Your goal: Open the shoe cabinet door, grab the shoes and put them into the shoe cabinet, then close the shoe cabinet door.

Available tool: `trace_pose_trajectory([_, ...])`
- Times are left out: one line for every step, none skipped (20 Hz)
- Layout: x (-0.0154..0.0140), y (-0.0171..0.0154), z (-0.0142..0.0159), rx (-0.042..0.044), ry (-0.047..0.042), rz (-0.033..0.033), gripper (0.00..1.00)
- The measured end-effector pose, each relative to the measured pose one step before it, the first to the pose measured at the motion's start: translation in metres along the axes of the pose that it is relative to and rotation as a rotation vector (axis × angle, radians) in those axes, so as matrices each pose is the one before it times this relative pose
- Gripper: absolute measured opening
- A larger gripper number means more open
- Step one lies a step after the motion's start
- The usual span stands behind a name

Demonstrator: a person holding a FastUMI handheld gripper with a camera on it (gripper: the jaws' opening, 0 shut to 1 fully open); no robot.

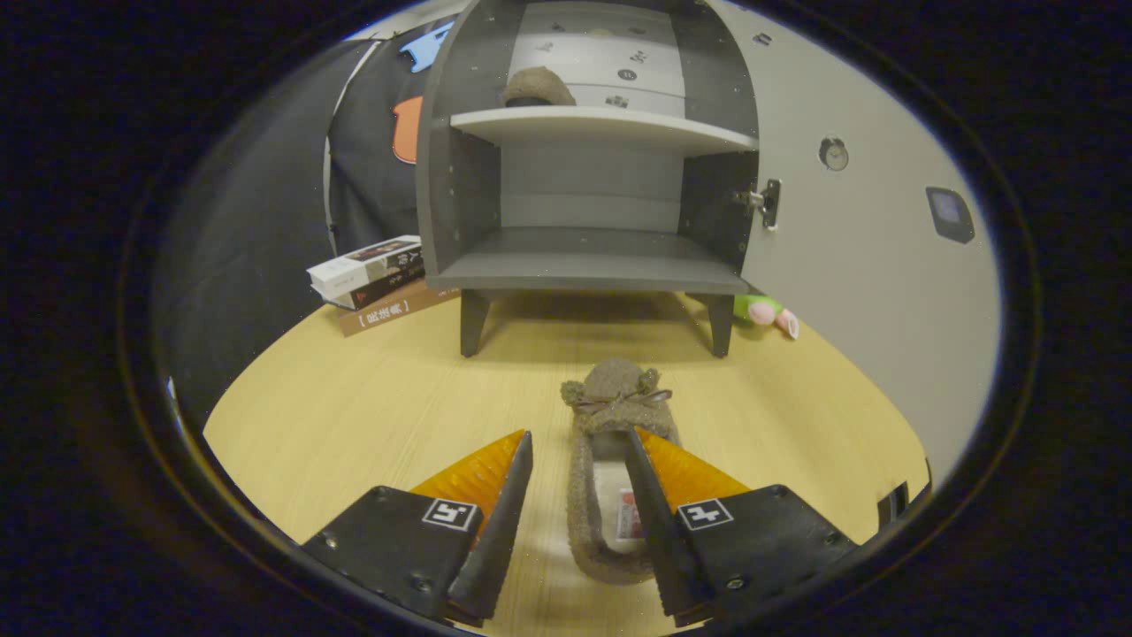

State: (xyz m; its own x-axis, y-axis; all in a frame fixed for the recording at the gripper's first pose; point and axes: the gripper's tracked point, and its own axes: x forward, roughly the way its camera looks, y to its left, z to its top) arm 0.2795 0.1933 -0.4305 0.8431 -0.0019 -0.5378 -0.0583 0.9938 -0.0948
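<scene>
The grey shoe cabinet (588,265) stands on short legs beyond the fingers, its door (867,230) swung wide to the right. One brown fuzzy slipper (536,87) rests on the upper shelf. A second brown slipper (607,398) with a bow lies on the wooden table, toe pointing at the cabinet. My gripper (579,447) is open above it. The slipper's left wall sits between the fingers, and the right finger (653,495) reaches into or over its opening. Neither finger presses on it as far as I can tell.
A stack of books (376,279) lies left of the cabinet against the black cloth wall. A small green and pink toy (768,312) sits by the cabinet's right leg, under the open door. The lower shelf (592,257) holds nothing.
</scene>
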Motion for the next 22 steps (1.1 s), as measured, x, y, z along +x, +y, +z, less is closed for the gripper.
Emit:
trace_pose_trajectory([0.01039, 0.00152, -0.00847, -0.00355, 0.02317, 0.00565, 0.66])
trace_pose_trajectory([0.00975, -0.00259, -0.00630, -0.00344, 0.02240, -0.00830, 0.62])
trace_pose_trajectory([0.00603, -0.00150, 0.00034, -0.00786, -0.00778, -0.00300, 0.61])
trace_pose_trajectory([0.00682, 0.00411, 0.00634, -0.02354, -0.02816, 0.02758, 0.54])
trace_pose_trajectory([0.00201, 0.00145, 0.00040, -0.00126, 0.00901, 0.01073, 0.49])
trace_pose_trajectory([0.00065, 0.00309, -0.00346, 0.02636, 0.02650, 0.02737, 0.31])
trace_pose_trajectory([0.00372, 0.00171, -0.00340, 0.02152, 0.02738, 0.02462, 0.14])
trace_pose_trajectory([-0.00128, -0.00196, 0.00082, 0.01736, 0.00824, 0.00745, 0.10])
trace_pose_trajectory([-0.00189, -0.00360, 0.00351, 0.01084, -0.00713, -0.00554, 0.10])
trace_pose_trajectory([-0.00283, -0.00332, 0.00129, 0.00364, -0.00424, -0.00229, 0.09])
trace_pose_trajectory([-0.00538, 0.00183, -0.00118, 0.01166, 0.00014, 0.01949, 0.08])
trace_pose_trajectory([-0.00760, 0.00032, -0.00171, 0.02064, -0.00037, 0.02141, 0.08])
trace_pose_trajectory([-0.00816, -0.00103, 0.00023, 0.01282, -0.00412, 0.01349, 0.08])
trace_pose_trajectory([-0.00906, -0.00206, 0.00141, 0.00013, -0.00796, -0.00120, 0.08])
trace_pose_trajectory([-0.00889, -0.00291, 0.00352, -0.00233, -0.01284, -0.00576, 0.08])
trace_pose_trajectory([-0.00947, -0.00181, 0.00526, 0.00112, -0.01145, -0.00212, 0.08])
trace_pose_trajectory([-0.00964, 0.00246, 0.00244, 0.01640, 0.00327, 0.01724, 0.08])
trace_pose_trajectory([-0.00980, 0.00505, 0.00300, 0.02494, 0.00598, 0.03133, 0.08])
trace_pose_trajectory([-0.00900, 0.00392, 0.00427, 0.01980, 0.00198, 0.02291, 0.08])
trace_pose_trajectory([-0.00840, 0.00174, 0.00661, 0.00493, -0.01031, 0.00883, 0.08])
trace_pose_trajectory([-0.00770, 0.00122, 0.00831, -0.00793, -0.01627, 0.00123, 0.08])
trace_pose_trajectory([-0.00801, -0.00027, 0.00834, -0.00616, -0.01940, -0.00671, 0.08])
